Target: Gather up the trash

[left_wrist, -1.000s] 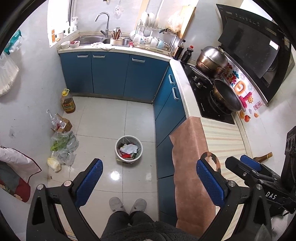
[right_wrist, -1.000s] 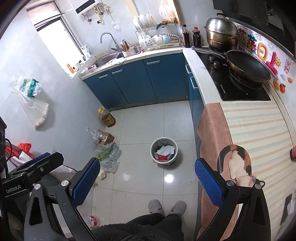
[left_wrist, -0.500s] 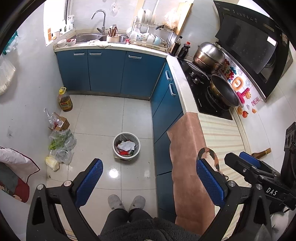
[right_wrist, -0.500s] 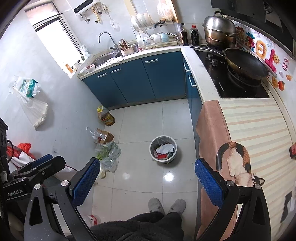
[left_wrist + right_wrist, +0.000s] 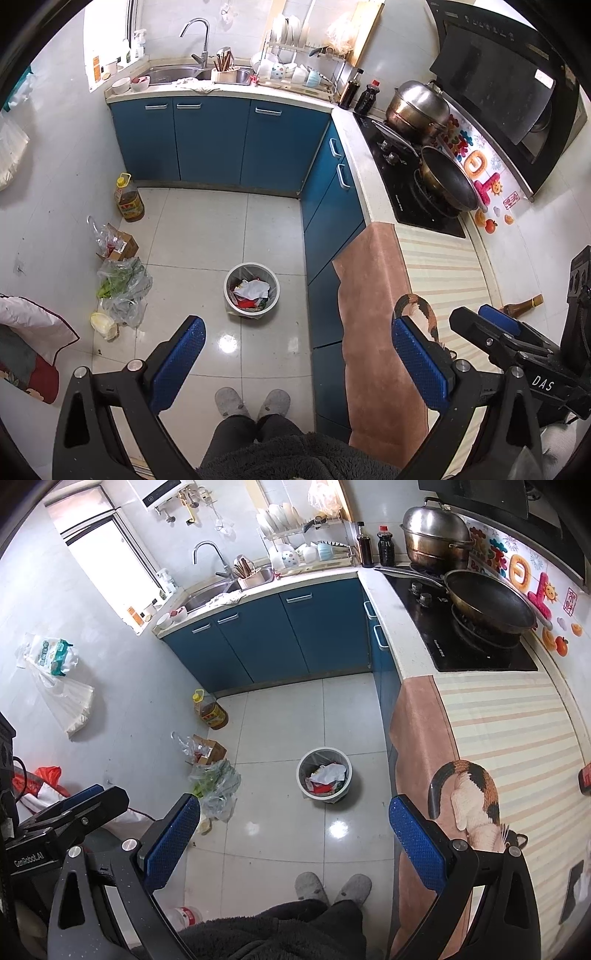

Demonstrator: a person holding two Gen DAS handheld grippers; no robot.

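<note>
A round white trash bin, lined with a bag and holding paper and red wrappers, stands on the tiled floor beside the blue cabinets. My left gripper hangs open high above the floor, the bin just ahead of its left finger. My right gripper is open too and empty, with the bin showing between its fingers far below. Loose clear plastic bags with greens and a small cardboard box lie along the left wall. A plastic bottle lies near the person's feet.
A person's grey slippers stand on the floor below the grippers. An oil bottle sits by the cabinet corner. To the right, a striped mat covers the counter, with a brown bottle on it, then a hob with a wok.
Both views have drifted slightly, so the bin sits a little further left in the left wrist view. Both grippers stay open and empty.
</note>
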